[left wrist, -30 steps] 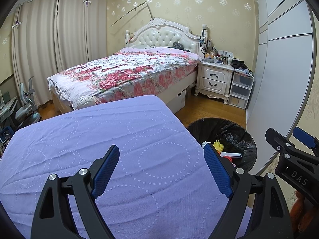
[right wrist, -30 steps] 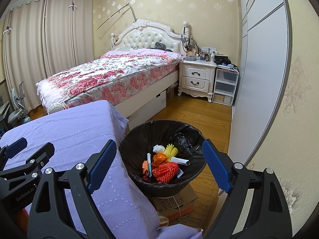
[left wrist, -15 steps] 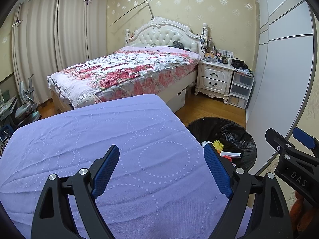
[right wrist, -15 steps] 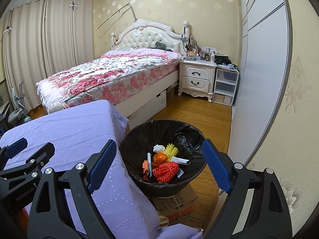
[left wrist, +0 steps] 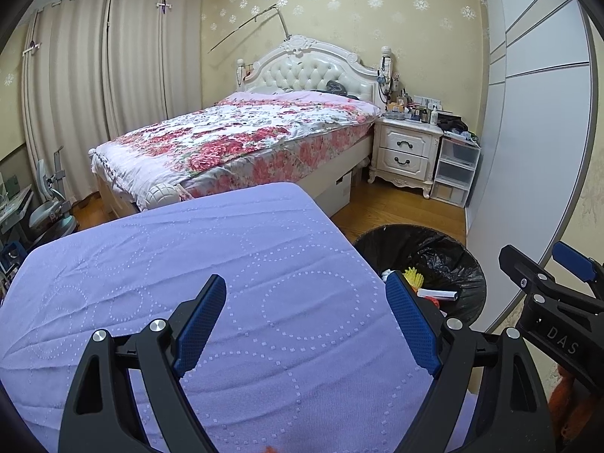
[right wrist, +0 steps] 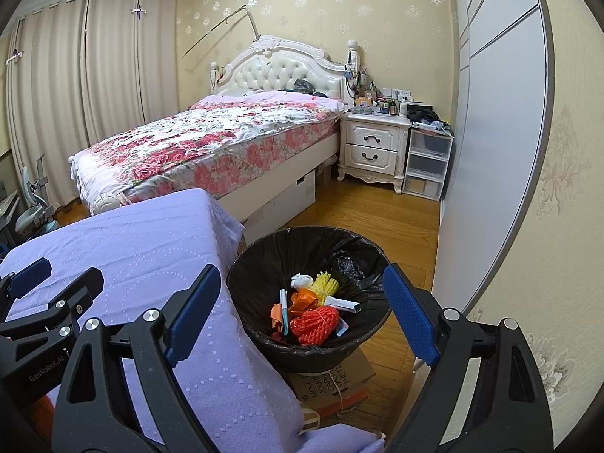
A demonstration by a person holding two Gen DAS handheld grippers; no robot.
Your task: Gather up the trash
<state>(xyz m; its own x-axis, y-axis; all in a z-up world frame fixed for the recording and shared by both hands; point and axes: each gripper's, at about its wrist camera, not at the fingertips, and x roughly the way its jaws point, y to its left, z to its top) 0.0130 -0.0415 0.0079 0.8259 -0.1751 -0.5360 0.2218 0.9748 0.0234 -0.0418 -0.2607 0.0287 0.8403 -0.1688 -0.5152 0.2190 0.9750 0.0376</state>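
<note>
Blue-padded and spread wide with nothing between the jaws, our left gripper (left wrist: 305, 319) hovers over the lilac cloth on the table (left wrist: 188, 264), and that whole surface is bare as far as we can see. Our right gripper (right wrist: 302, 309) is just as wide and empty, sitting past the table's right edge, above the black-lined trash bin (right wrist: 260, 264) that stands on the wood floor right beside that edge. So the trash is in the bin: a red foam net (right wrist: 316, 325), a yellow foam net (right wrist: 325, 283), some orange crumpled paper (right wrist: 302, 299), a white wad (right wrist: 300, 280), a teal pen-like stick (right wrist: 284, 311) and a white tube (right wrist: 341, 304). Under the bin there's a flattened cardboard box (right wrist: 332, 379). Farther back we've got the floral bed (right wrist: 211, 143), then the white nightstand (right wrist: 375, 149) against the far wall.
</note>
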